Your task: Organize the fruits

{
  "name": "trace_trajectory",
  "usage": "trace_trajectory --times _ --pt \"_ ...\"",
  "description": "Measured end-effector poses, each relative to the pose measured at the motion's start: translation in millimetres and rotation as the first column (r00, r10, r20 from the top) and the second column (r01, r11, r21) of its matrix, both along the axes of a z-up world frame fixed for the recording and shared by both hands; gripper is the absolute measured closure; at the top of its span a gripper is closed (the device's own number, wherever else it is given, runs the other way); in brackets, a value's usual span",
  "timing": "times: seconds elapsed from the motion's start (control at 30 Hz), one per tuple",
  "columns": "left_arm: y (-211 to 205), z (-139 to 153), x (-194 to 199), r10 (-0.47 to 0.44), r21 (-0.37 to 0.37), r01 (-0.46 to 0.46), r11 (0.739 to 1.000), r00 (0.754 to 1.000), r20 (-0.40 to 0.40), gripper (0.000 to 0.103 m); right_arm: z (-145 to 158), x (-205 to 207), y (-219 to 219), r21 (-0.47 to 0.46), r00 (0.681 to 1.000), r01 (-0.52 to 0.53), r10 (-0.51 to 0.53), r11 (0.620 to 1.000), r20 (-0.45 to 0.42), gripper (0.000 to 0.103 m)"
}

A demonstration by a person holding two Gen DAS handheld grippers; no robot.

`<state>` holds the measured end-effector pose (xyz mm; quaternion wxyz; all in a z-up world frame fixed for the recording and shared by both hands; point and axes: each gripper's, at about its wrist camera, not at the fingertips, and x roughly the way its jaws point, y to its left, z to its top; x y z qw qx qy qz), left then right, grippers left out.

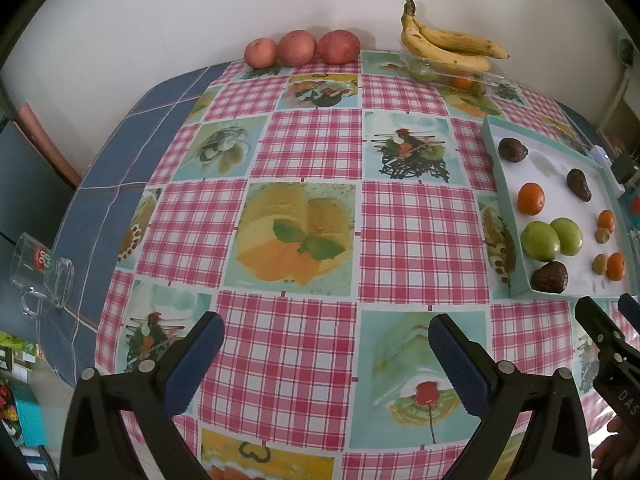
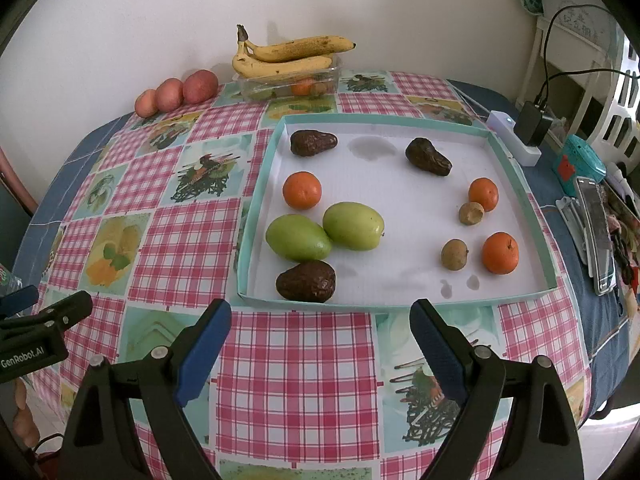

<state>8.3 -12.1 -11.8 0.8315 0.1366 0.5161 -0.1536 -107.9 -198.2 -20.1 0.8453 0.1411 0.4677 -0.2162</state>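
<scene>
Both grippers were held above the near edge of the tabletop [image 2: 296,380] (covered in a pink-checked cloth), the left gripper [image 1: 326,344] and right gripper [image 2: 320,332] each with fingers spread wide and nothing held. Inside the shallow teal-rimmed white tray [image 2: 416,120] at the right side were seen three dark wrinkled avocados [image 2: 306,281], two green oval fruits [image 2: 353,226], three orange tangerines [image 2: 302,190] and two small brown fruits [image 2: 454,254]. Yellow spotted bananas [image 2: 288,58] lay on a clear plastic container [image 2: 256,88] at the far edge, beside three red apples [image 2: 200,86].
</scene>
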Motion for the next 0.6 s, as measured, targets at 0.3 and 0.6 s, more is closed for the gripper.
trace_trajectory --times 0.3,0.6 --pt "0.7 -0.4 0.5 -0.002 0.001 0.002 1.0 1.0 0.0 0.0 -0.1 0.5 0.2 0.0 1.0 0.0 0.0 1.0 -0.001 0.012" --pt "1.1 -1.0 0.3 0.0 0.005 0.0 1.0 1.0 0.001 0.0 -1.8 0.4 -0.2 0.0 1.0 -0.002 0.002 1.0 -0.005 0.012"
